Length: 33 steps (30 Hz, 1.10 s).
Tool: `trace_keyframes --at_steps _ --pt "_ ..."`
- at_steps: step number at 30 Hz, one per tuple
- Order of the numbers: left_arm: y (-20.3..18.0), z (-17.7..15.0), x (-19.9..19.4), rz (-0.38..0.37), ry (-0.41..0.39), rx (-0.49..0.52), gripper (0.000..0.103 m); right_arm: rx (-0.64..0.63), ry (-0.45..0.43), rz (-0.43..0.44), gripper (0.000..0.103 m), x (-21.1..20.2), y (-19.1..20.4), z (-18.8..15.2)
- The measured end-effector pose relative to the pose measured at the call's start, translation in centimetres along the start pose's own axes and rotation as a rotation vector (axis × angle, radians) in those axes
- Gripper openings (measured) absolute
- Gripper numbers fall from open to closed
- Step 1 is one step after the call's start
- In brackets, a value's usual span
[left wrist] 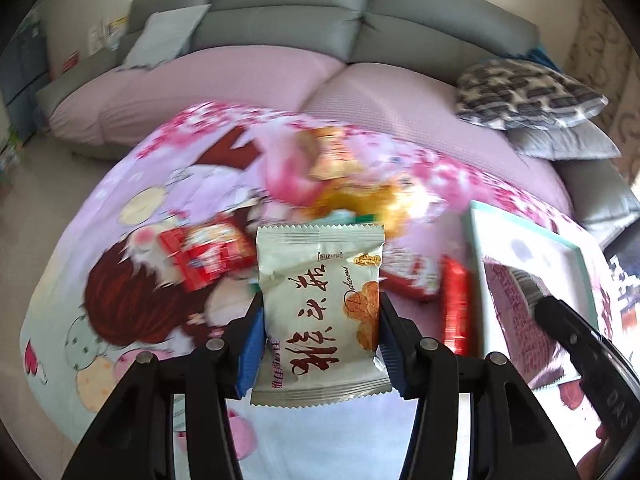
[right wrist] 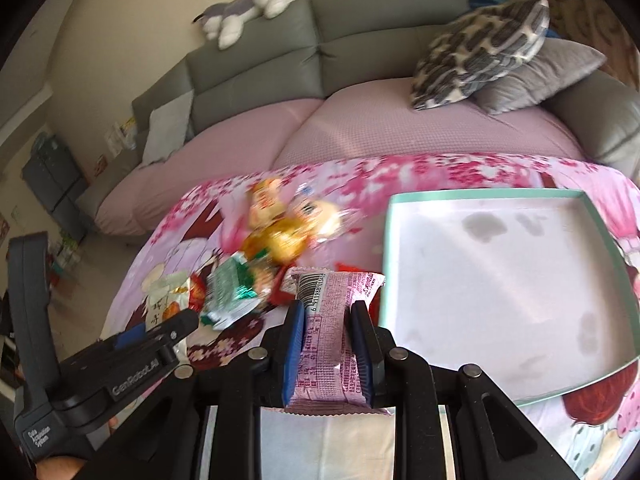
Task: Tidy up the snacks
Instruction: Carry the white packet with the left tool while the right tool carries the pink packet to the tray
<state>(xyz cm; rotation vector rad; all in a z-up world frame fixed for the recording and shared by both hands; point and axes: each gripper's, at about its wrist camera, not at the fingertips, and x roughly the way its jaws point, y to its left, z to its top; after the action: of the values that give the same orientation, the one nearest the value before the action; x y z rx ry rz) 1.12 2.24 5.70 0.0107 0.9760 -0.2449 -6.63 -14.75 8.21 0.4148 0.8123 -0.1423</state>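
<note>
My left gripper [left wrist: 320, 312] is shut on a pale green-white pastry packet [left wrist: 320, 304] with red characters, held above the cartoon-print cloth [left wrist: 132, 280]. My right gripper [right wrist: 326, 312] is shut on a pink wafer packet [right wrist: 330, 328] with a barcode. That pink wafer packet [left wrist: 520, 320] and the right gripper's finger [left wrist: 568, 328] also show at the right of the left wrist view. A blurred pile of snack packets [right wrist: 280, 240] lies on the cloth to the left of a white tray with a mint rim [right wrist: 500, 280], which holds nothing. The left gripper [right wrist: 160, 332] shows at lower left with its packet [right wrist: 168, 300].
A grey sofa [right wrist: 360, 40] with pink seat covers runs behind the table. Patterned and grey cushions [right wrist: 488, 52] lie at its right end, and a plush dog [right wrist: 248, 4] rests on its back. Red packets [left wrist: 208, 256] lie left of the held pastry packet.
</note>
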Motion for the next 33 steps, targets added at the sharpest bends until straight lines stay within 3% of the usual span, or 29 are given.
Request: trace_keyframes --at_steps 11,16,26,33 --pt "-13.7 0.9 -0.2 -0.192 -0.012 0.255 0.053 0.249 -0.097 -0.248 0.026 -3.7 -12.0 1.1" --pt "-18.3 0.3 0.4 -0.236 -0.006 0.352 0.053 0.315 -0.124 -0.328 0.026 -5.1 -15.6 1.0" --pt "-21.9 -0.5 4.3 -0.243 0.061 0.423 0.053 0.313 -0.127 -0.404 0.026 -4.9 -17.9 1.2" --pt "-22.2 -0.1 7.4 -0.205 0.076 0.424 0.053 0.349 -0.039 -0.406 0.026 -2.4 -19.7 0.6"
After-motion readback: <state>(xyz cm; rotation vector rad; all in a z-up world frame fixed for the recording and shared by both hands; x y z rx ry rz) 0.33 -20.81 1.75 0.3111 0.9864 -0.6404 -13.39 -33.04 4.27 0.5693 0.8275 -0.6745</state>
